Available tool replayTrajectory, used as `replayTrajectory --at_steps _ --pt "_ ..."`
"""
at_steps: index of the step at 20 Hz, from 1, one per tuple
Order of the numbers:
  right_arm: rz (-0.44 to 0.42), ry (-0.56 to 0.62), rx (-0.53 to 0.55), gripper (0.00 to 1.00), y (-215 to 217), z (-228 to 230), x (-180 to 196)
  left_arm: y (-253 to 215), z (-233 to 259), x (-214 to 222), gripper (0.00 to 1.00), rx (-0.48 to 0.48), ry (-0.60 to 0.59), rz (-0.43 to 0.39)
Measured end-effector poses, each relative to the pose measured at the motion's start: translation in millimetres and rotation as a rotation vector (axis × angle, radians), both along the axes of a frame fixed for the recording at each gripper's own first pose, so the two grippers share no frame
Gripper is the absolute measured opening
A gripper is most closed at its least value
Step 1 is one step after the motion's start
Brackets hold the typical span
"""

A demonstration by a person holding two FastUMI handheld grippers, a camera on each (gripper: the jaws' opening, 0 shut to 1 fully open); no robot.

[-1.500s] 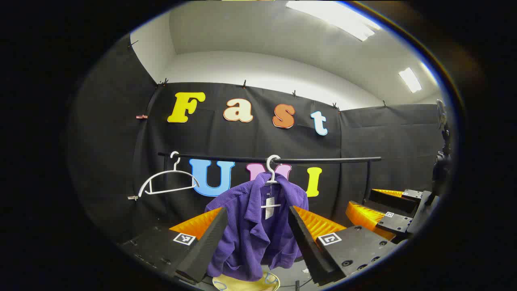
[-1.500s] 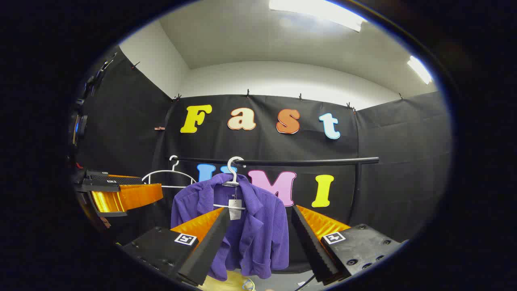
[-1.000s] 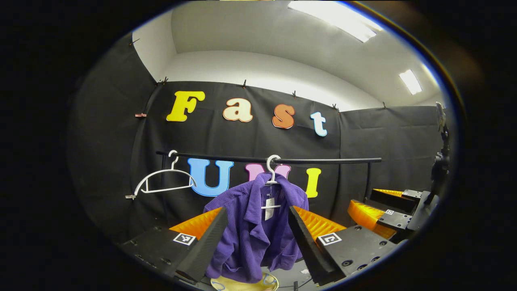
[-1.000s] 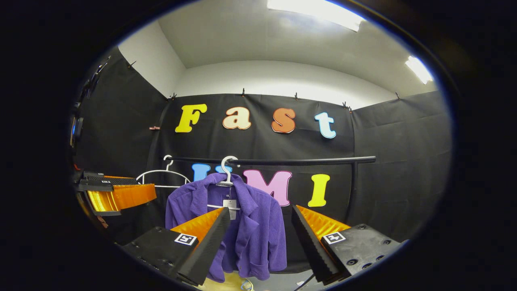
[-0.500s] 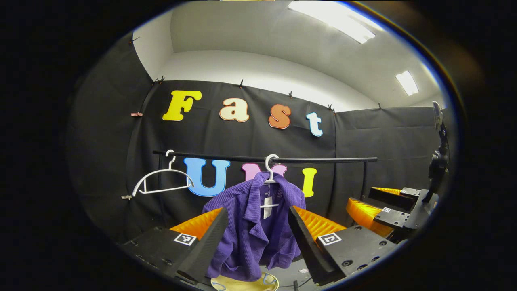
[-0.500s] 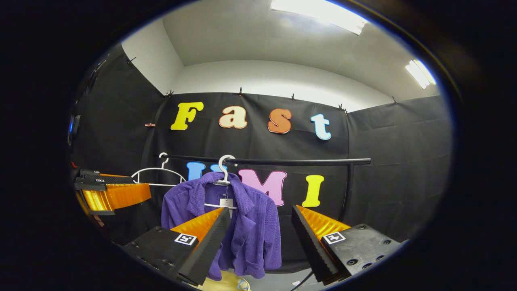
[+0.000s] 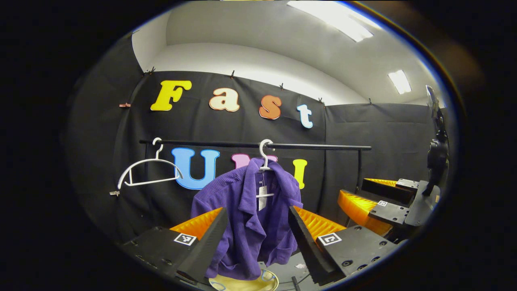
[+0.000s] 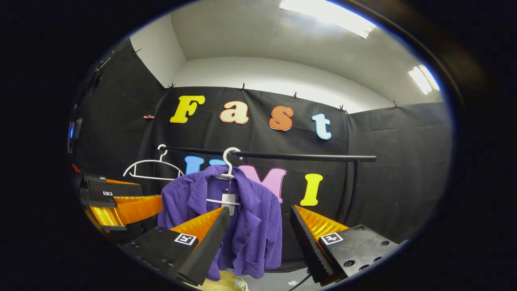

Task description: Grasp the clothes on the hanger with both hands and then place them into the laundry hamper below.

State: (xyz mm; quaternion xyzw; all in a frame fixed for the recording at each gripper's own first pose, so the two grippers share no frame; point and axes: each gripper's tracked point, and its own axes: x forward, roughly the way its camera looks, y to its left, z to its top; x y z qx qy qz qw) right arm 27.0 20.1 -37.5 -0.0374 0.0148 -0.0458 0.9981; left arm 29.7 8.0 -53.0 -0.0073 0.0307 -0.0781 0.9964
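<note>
Left gripper view: purple shirt [image 7: 250, 218] hangs on its white hanger [image 7: 264, 155] from the black rail [image 7: 315, 146], above the yellowish hamper [image 7: 242, 283]. Both hand-held grippers, left [image 7: 256, 236] and right [image 8: 258, 236], spread apart, short of the cloth.

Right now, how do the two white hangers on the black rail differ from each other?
The bare hanger carries nothing; the loaded hanger holds a purple jacket. The bare hanger hangs near the rail's left end and looks tilted; the loaded hanger hangs near its middle. Both are white and hook over the same rail.
</note>
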Motion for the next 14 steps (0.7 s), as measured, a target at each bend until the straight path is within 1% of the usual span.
replayTrajectory --at_steps 3,6,7,9,11,14 --pt "0.028 0.024 0.007 0.95 -3 -28 32 -7 -18 27 0.94 -0.009 0.009 0.017" --pt "0.069 0.040 0.010 0.95 -11 -61 71 -22 -48 61 0.93 -0.033 0.017 0.038" --pt "0.090 0.055 0.018 0.95 -11 -74 83 -23 -56 72 0.93 -0.034 0.015 0.054" --pt "0.144 0.095 0.050 0.94 -9 -100 103 -19 -74 93 0.93 -0.028 0.020 0.109" --pt "0.176 0.137 0.070 0.94 -11 -124 120 -18 -96 114 0.93 -0.029 0.049 0.145" --pt "0.220 0.183 0.099 0.94 -10 -149 134 -14 -124 135 0.93 -0.015 0.098 0.196"
